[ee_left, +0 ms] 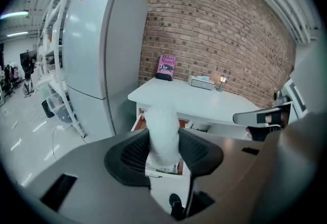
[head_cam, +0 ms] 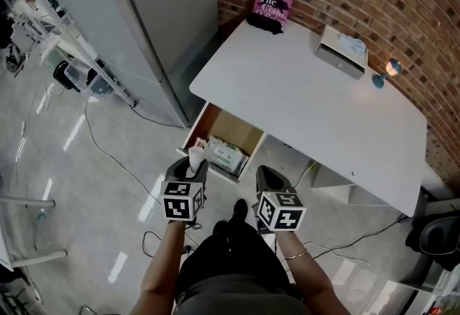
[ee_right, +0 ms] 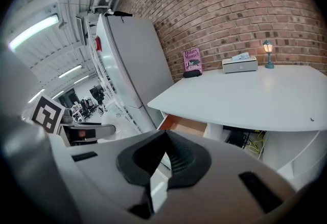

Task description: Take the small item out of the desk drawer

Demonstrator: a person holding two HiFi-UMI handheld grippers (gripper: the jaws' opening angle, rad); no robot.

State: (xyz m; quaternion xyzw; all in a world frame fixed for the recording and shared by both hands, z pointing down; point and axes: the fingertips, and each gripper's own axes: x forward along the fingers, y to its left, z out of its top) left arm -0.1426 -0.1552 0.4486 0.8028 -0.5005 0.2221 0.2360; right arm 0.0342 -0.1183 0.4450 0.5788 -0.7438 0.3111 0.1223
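A: Here, where is the small white soft-looking item [ee_left: 163,123]?
B: Clamped lengthwise in the left hand-held gripper [ee_left: 163,147], over the open brown wooden drawer's [head_cam: 233,126] near edge; right hand-held gripper [ee_right: 163,141] closed, empty.

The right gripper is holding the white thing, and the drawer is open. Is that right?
No, the left gripper holds the white thing, pinched between its jaws in the left gripper view. The right gripper is shut and empty. The drawer is open, as you said.
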